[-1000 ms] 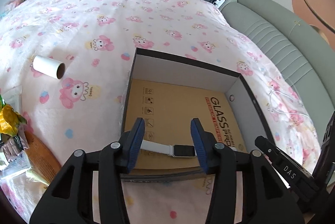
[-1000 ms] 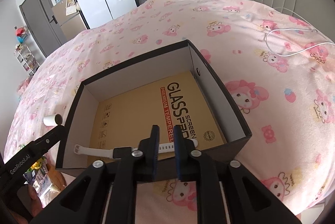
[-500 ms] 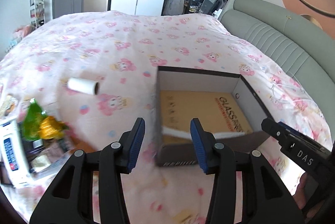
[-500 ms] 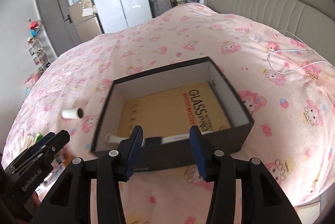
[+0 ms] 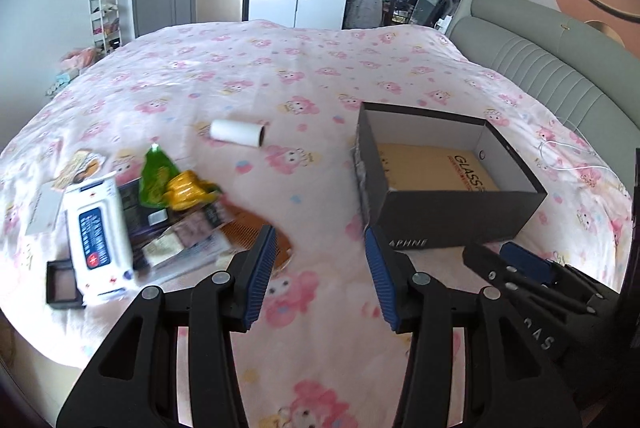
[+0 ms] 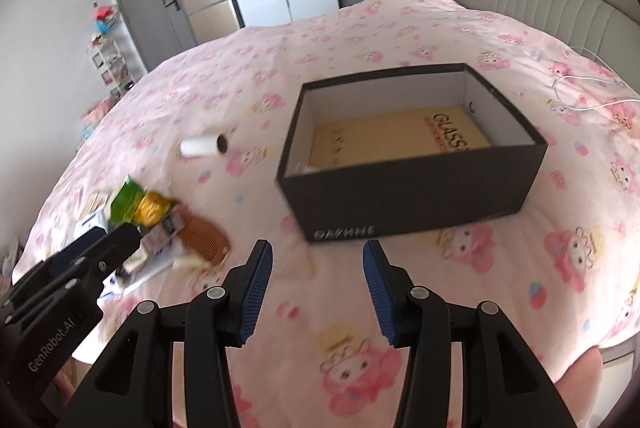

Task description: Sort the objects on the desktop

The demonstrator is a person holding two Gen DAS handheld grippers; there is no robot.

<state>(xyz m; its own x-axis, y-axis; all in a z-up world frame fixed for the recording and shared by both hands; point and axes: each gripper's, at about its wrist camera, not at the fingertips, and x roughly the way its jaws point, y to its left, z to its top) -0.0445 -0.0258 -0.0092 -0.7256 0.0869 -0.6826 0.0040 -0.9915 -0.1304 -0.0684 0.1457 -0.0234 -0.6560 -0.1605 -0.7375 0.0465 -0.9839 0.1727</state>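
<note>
Tools both hang above the pink cartoon-print bed cover (image 5: 304, 76), and neither has anything between its blue pads. The left tool (image 5: 320, 268) is spreading a little wider at this moment, with only bedding in its gap; the right tool (image 6: 318, 288) stands spread, also over bare bedding.

Ahead of them sits the black shoebox (image 6: 416, 188), lid off, white inside, with a tan screen-protector pack (image 6: 392, 144) lying flat on its floor (the word "GLASS" reads along one edge). A small white bit shows at the near left corner inside the box, too little of it to name.

To the left of the box lies the unsorted heap: a white wipes pack (image 5: 98, 236) with a blue label, a green and yellow snack bag (image 5: 172, 184), a brown comb (image 6: 204, 236) and some blurred packets under them, all touching or overlapping. A small black square box (image 5: 62, 288) rests at the heap's near left edge. A white roll (image 5: 238, 133) with a dark core lies alone on the cover, between heap and shoebox but farther back. A thin white cable (image 6: 584, 96) trails on the cover near the grey padded headboard (image 5: 560, 68).
</note>
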